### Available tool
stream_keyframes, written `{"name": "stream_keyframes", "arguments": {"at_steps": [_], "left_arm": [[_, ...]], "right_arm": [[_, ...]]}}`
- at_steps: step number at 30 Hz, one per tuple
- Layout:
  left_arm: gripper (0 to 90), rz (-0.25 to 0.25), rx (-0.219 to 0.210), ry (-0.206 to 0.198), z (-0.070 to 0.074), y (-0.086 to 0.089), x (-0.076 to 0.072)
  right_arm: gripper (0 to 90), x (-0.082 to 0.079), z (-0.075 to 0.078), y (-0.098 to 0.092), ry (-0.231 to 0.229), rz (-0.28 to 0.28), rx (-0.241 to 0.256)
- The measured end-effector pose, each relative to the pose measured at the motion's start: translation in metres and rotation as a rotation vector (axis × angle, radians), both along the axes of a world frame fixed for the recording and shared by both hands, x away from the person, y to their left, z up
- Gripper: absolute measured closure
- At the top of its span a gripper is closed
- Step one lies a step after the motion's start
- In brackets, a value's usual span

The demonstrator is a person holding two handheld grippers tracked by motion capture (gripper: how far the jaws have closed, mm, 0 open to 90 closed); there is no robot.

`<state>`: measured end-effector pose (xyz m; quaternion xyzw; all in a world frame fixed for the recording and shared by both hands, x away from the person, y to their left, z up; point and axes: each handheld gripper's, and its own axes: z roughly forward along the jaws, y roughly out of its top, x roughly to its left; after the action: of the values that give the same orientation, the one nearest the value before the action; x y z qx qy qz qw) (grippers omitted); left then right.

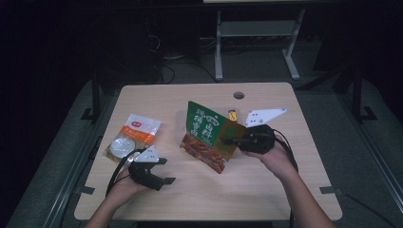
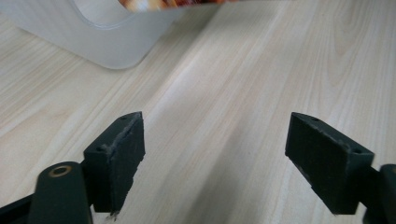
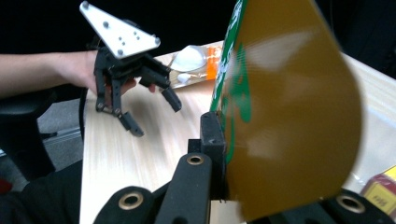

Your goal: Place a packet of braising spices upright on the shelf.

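A green snack pouch (image 1: 207,129) with a red bottom stands tilted at the table's middle, lifted by its right edge. My right gripper (image 1: 229,140) is shut on that edge; in the right gripper view the pouch's golden back (image 3: 289,116) sits between the jaws of the right gripper (image 3: 224,140). My left gripper (image 1: 167,171) hovers open near the front left of the table, nothing between its fingers. It points over bare wood in the left gripper view (image 2: 215,158). The right gripper view also shows the left gripper (image 3: 157,117) held open by a hand.
A white and orange packet (image 1: 133,135) lies flat at the left, just beyond the left gripper; its pale corner (image 2: 107,42) shows ahead of the left jaws. A small yellow and red item (image 1: 232,115) lies behind the pouch. The table (image 1: 266,190) has a cable hole (image 1: 238,95) at the back.
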<state>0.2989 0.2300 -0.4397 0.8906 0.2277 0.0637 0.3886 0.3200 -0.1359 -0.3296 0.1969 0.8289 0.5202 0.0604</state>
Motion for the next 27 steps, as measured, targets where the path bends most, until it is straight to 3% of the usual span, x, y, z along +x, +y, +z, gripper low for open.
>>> {"name": "stream_keyframes", "arguments": {"at_steps": [13,20,27], "left_arm": [[18.3,-0.001,-0.024,-0.012,-0.002,0.0,0.0],[18.3,0.006,-0.035,-0.022,0.0,0.003,0.0],[18.3,0.019,-0.044,-0.03,0.001,0.006,0.001]], "right_arm": [[89.9,0.024,0.026,0.0,-0.035,-0.131,0.041],[89.9,0.038,0.028,-0.002,-0.047,-0.187,0.074],[90.0,0.044,0.026,-0.011,-0.063,-0.219,0.073]]}}
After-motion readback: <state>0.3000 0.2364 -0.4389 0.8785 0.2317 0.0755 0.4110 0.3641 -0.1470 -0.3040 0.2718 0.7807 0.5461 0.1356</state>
